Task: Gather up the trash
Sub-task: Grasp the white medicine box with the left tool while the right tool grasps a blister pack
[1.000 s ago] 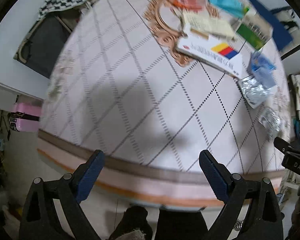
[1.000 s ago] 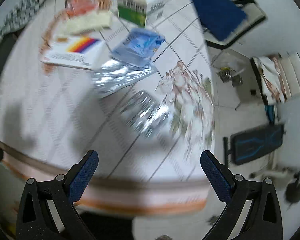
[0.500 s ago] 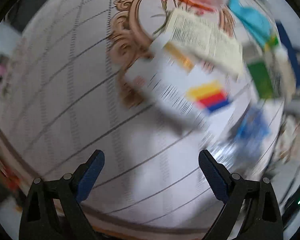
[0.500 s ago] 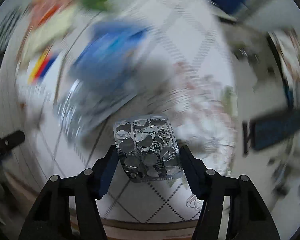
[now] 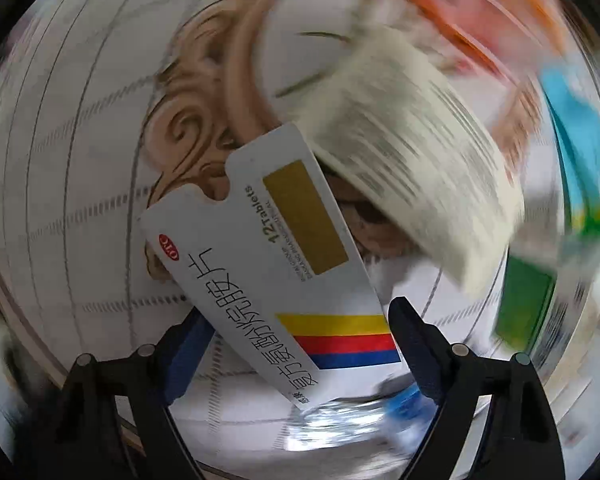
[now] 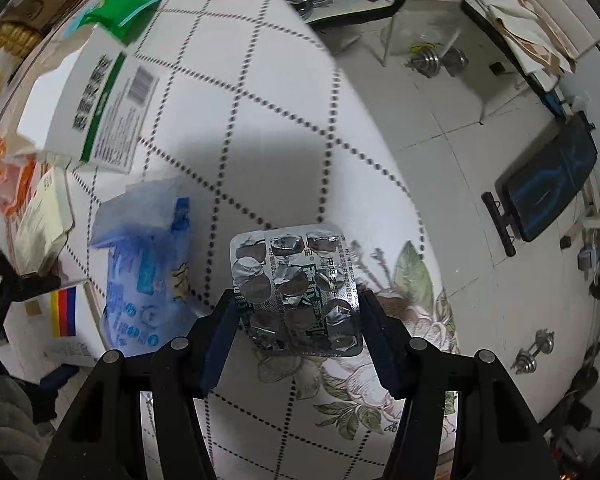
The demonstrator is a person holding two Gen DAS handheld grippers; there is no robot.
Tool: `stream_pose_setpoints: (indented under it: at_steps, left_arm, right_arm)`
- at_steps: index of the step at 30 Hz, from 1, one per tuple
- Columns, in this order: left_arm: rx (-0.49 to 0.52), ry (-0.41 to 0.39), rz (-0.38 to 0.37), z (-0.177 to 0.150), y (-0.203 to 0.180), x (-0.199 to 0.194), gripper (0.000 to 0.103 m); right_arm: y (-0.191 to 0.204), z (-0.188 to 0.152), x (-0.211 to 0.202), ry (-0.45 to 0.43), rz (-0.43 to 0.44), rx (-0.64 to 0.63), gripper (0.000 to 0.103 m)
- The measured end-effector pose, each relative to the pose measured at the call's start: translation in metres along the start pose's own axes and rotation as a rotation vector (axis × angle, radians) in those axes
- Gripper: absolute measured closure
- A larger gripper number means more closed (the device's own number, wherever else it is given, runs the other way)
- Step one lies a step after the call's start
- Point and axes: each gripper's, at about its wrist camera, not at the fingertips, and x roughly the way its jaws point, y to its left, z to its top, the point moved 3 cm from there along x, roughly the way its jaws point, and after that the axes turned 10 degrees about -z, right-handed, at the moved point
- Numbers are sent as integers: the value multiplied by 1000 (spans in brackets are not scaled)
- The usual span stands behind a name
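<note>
In the left wrist view a flattened white tablet box [image 5: 284, 264] with yellow, red and blue stripes stands sharp between the fingers of my left gripper [image 5: 298, 320]. The table behind it is smeared. The jaws are closing and both pads touch the box's edges. In the right wrist view my right gripper [image 6: 298, 300] is still closing, its pads pressed on the sides of a used silver blister pack [image 6: 296, 280]. The pack is raised above the tablecloth [image 6: 280, 120]. The striped box [image 6: 64, 312] also shows at the left edge there.
Around the left gripper lie a cream leaflet box [image 5: 412, 184], an orange wrapper [image 5: 472, 12], a green box [image 5: 524, 304] and foil [image 5: 340, 420]. The right view shows a blue plastic bag [image 6: 144, 268], a green-and-white box [image 6: 108, 112], the table's edge, floor dumbbells [image 6: 436, 60] and a bench [image 6: 548, 184].
My left gripper moved from the table's edge in over the litter, and the striped box now sits between its jaws. My right gripper closed on the blister pack and rolled while holding it.
</note>
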Motion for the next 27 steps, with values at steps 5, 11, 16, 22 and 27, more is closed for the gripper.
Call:
stream_pose_setpoints:
  at_steps: [5, 11, 16, 22, 27]
  left_arm:
    - [625, 24, 250, -58, 8, 3, 17]
    - [691, 74, 226, -88, 63, 0, 14]
    - [540, -2, 162, -71, 84, -12, 14]
    - [504, -55, 130, -66, 101, -27, 28]
    - [555, -84, 158, -93, 89, -30, 30]
  right_arm:
    - [8, -22, -3, 2, 3, -112, 42]
    - [8, -72, -2, 20, -23, -250, 42]
    - [9, -86, 0, 16, -54, -278, 38]
    - [12, -82, 5, 6, -88, -285, 37]
    - [15, -85, 2, -17, -99, -275, 39]
